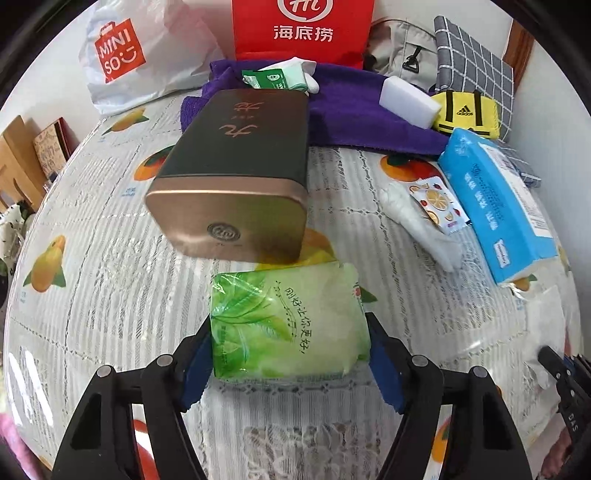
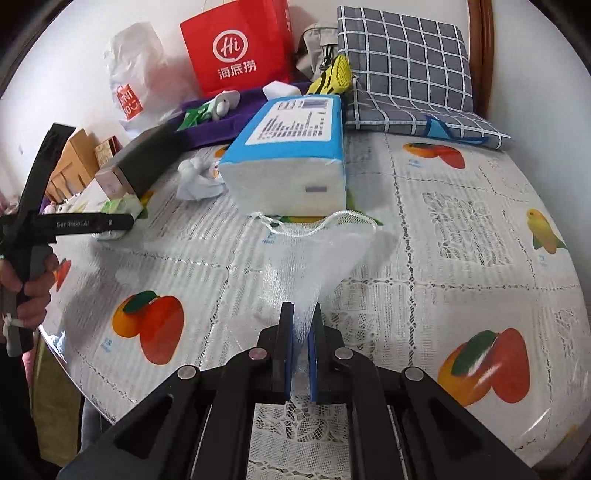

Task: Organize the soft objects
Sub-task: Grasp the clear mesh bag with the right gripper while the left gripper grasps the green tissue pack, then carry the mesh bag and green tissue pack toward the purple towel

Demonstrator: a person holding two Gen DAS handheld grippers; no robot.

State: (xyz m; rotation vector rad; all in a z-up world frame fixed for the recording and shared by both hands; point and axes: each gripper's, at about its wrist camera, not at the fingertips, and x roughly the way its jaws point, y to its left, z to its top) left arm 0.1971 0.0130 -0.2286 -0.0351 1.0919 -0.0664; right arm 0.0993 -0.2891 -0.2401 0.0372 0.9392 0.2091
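A green tissue pack lies flat on the fruit-print tablecloth, just in front of a dark tin box. My left gripper straddles the pack, with a blue pad against each of its short sides. In the right wrist view my right gripper is shut on the tail of a white mesh drawstring bag. The bag fans out over the table toward a big blue tissue pack. The left gripper's body and the hand holding it show at that view's left edge.
A purple towel at the back carries a white sponge and a green-and-white packet. Nearby are a yellow pouch, a crumpled white glove, a fruit-print sachet, a red paper bag and a checked cushion.
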